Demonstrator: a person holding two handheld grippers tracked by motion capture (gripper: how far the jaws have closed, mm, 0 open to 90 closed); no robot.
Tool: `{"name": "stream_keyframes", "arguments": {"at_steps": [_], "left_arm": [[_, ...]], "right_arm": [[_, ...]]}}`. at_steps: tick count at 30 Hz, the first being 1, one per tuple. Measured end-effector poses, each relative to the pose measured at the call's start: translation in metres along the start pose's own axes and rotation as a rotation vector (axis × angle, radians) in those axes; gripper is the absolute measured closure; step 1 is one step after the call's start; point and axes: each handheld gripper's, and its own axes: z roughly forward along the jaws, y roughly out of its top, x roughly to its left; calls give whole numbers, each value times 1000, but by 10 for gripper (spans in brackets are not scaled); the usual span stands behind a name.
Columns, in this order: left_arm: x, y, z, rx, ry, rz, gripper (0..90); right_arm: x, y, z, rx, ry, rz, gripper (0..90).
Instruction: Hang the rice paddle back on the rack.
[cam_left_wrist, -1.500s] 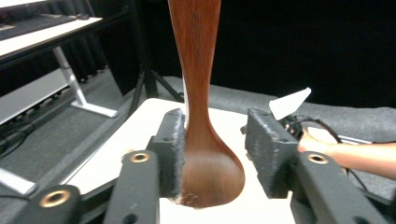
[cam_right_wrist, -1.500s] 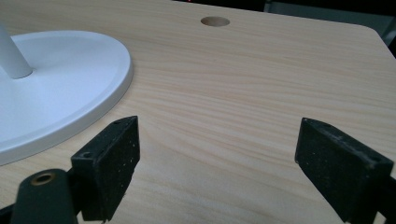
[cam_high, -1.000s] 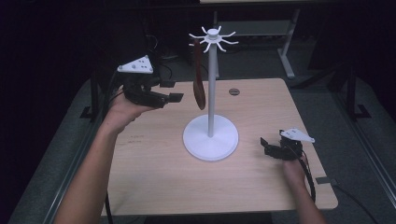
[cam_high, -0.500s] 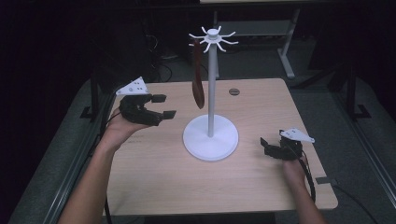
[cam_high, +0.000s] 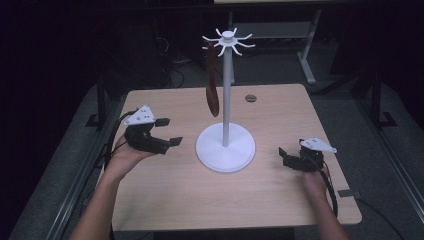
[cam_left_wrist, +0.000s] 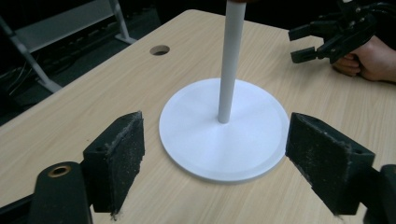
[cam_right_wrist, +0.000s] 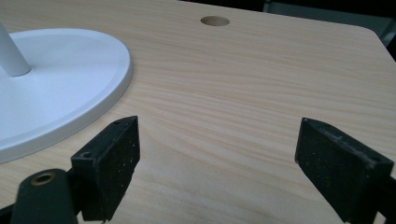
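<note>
No text, label, brand, number or sign can be read anywhere in these views.

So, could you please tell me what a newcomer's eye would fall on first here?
Probably the tall white stand in the middle of the wooden table, with a dark brown spoon-like utensil hanging from its spoked top. Then the two open claws: the left claw raised beside the stand, the right claw low near the table's right edge.

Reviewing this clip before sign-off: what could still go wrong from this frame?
1. The brown spoon hangs from one hook of the white stand; a knock to the pole could swing it off.
2. The left gripper, open, sits close to the base and might nudge it.
3. The right gripper, open, rests low on the table and could scrape it.
</note>
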Motion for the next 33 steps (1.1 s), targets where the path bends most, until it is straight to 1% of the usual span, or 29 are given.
{"name": "stream_keyframes", "arguments": {"at_steps": [1, 2, 3, 4, 6, 8, 9, 10, 11, 12, 13, 15, 16, 20, 21, 22, 23, 24, 29, 30, 31, 33], "left_arm": [[0, 0, 0, 0, 0, 0, 182], [0, -7, -1, -8, 9, -7, 181], [0, -10, -1, -9, 14, -10, 180], [0, -10, -1, -9, 14, -10, 175], [0, -20, -1, 0, 25, -25, 166], [1, -26, -1, 8, 32, -28, 157], [0, -30, -1, 5, 39, -35, 156], [0, -30, -1, 5, 39, -35, 151], [1, -37, 0, 7, 42, -38, 148], [1, -40, 0, 9, 45, -41, 147], [1, -40, 0, 9, 45, -41, 145], [1, -47, 0, 14, 47, -46, 144], [2, -53, 0, 17, 50, -51, 144], [3, -68, -1, 15, 53, -66, 141], [3, -72, -1, 10, 58, -79, 140], [3, -77, -1, 17, 59, -80, 140], [3, -77, -1, 17, 59, -80, 139], [3, -85, -2, 30, 74, -84, 137], [2, -105, -5, 42, 96, -111, 134], [2, -109, -6, 49, 99, -113, 134], [3, -113, -6, 58, 106, -107, 134], [2, -121, -8, 65, 114, -117, 134]], "right_arm": [[0, 0, 0, 0, 0, 0, 134], [0, 0, 0, 0, -1, -1, 135], [0, 0, 0, 0, 0, 0, 134], [0, 0, 0, 0, 0, -1, 135], [0, 0, 0, 0, 0, -1, 135], [0, 0, 0, 0, 0, 0, 134], [0, 0, 0, 0, 0, -1, 134], [0, 0, 0, 0, 0, -1, 134], [0, 0, 0, 0, 0, -1, 134], [0, 0, 0, 0, 0, -1, 135], [0, 0, 0, 0, 0, -1, 135], [0, 0, 0, 0, -1, -1, 134], [0, 0, 0, 1, -1, -1, 135], [0, 0, 0, 2, -1, -1, 134], [0, 0, 0, 2, -1, -2, 135], [0, 0, 0, 3, -1, -1, 135], [0, 0, 0, 3, -1, -1, 135], [0, 0, 0, 1, -1, -3, 135], [0, 0, 0, 5, -2, -5, 135], [0, 0, 0, 4, -2, -4, 135], [0, 0, 0, 4, -2, -5, 134], [0, 0, 0, 5, -2, -7, 135]]}}
